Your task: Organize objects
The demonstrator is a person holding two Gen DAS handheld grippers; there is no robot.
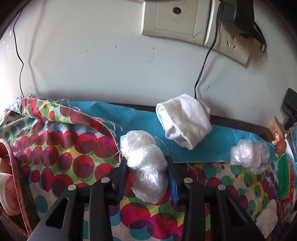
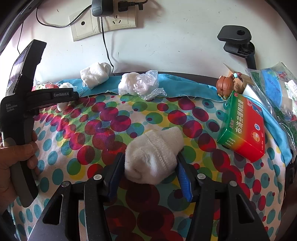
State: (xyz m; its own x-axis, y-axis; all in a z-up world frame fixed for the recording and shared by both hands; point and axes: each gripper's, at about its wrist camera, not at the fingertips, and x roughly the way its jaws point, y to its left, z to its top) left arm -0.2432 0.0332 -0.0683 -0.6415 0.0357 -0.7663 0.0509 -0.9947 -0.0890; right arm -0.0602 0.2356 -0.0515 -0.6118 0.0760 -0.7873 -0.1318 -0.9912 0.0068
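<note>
your left gripper (image 1: 147, 167) was clamped on a white bundle wrapped in clear plastic (image 1: 146, 166), both pads pressed against its sides, bundle lying on the dotted cloth (image 1: 61, 148) near the edge of the blue cloth (image 1: 133, 118). your right gripper (image 2: 150, 165) had a rolled white sock (image 2: 154, 155) between its fingers, left pad touching it and right pad at its edge, so gripped, sock resting on the same dotted cloth mid-table. from the right wrist view your left hand (image 2: 13, 166) showed on the handle at the left edge. further back on the blue cloth: a second rolled sock (image 1: 183, 120) by the wall, and a second plastic-wrapped bundle (image 1: 245, 153) with loose film beside it, well apart from both grippers. to the right sat a green and red medicine box (image 2: 243, 128), a small brown figurine (image 2: 224, 85) just behind it, and plastic packets (image 2: 274, 87) at the far right. wall sockets (image 2: 104, 22) with a plugged-in charger (image 2: 102, 7) were above, and a black clamp mount (image 2: 237, 40) stood at upper right.
</note>
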